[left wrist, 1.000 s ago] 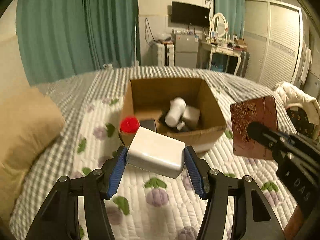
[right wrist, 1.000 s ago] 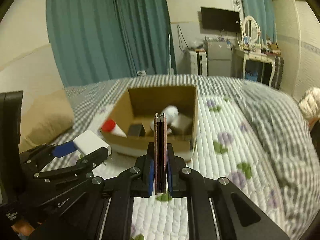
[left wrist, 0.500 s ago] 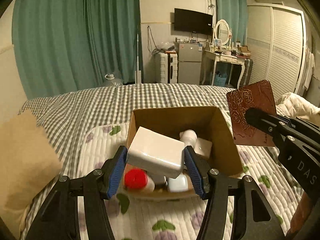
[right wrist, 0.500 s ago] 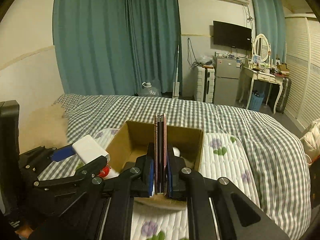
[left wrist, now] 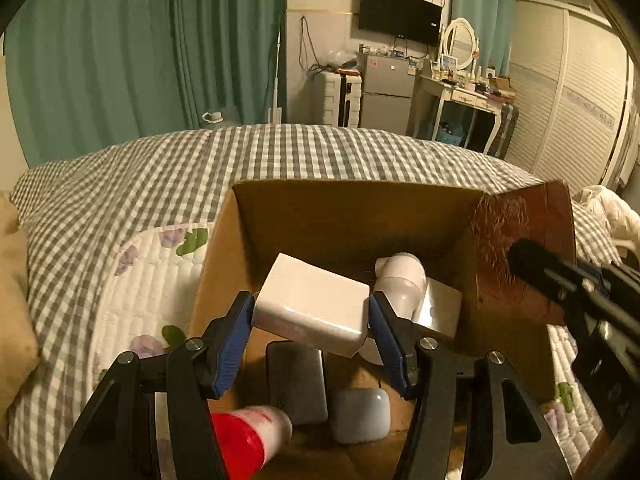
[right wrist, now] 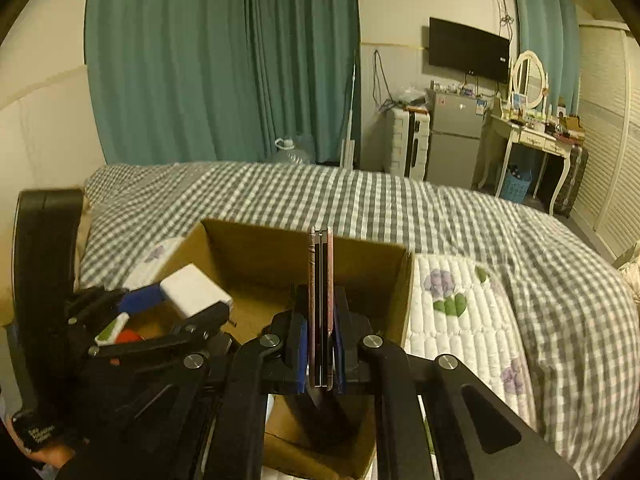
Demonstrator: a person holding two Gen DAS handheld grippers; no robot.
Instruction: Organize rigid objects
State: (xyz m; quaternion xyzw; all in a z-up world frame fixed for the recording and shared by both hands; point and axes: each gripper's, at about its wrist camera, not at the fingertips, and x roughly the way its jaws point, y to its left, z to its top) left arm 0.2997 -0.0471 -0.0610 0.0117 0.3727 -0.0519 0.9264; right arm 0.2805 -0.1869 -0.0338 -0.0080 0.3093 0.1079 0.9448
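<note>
— Now, where is the white block (left wrist: pixel 310 306) sitting relative to the cardboard box (left wrist: pixel 352 216)?

— It is hanging over the box's open top, left of centre, long axis lying across the left gripper (left wrist: pixel 310 332), whose jaws are easing apart with the block between them.

— And the right gripper (right wrist: pixel 320 344)?

— Its jaws are clamping narrow on a thin brown case (right wrist: pixel 320 304), standing edge-up over the box's right side. Left looks nearer to dropping.
</note>
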